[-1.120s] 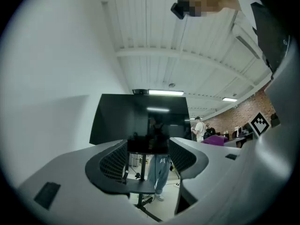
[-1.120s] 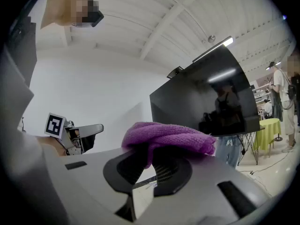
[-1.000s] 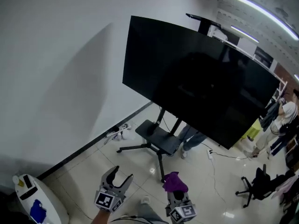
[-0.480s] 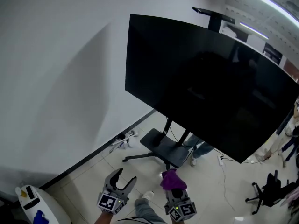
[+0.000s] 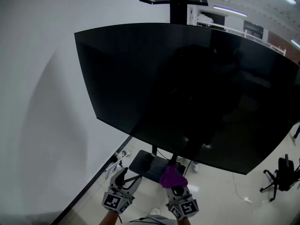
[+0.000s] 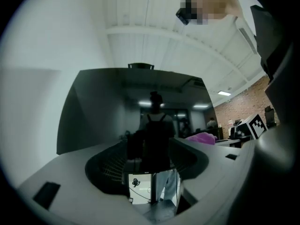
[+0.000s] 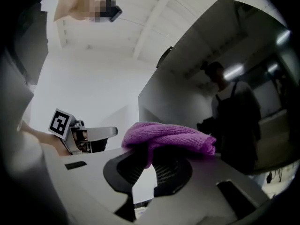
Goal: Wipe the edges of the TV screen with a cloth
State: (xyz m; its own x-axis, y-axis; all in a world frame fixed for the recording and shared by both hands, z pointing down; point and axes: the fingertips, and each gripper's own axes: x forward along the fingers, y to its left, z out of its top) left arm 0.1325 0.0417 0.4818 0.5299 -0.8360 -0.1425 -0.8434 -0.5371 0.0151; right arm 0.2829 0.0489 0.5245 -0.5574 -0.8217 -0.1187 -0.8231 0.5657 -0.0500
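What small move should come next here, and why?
Probably raise the right gripper until the cloth it clamps meets the lower edge of the TV. The cloth sits just below that edge and seems not to touch it yet.

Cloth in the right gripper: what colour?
Purple. The cloth shows best in the right gripper view, pinched in the right gripper.

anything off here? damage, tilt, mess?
Nothing stands out. The TV screen is dark, shows no visible crack, and sits on its stand. The purple cloth is pinched in the right gripper, not yet on the screen. The left gripper is open and empty.
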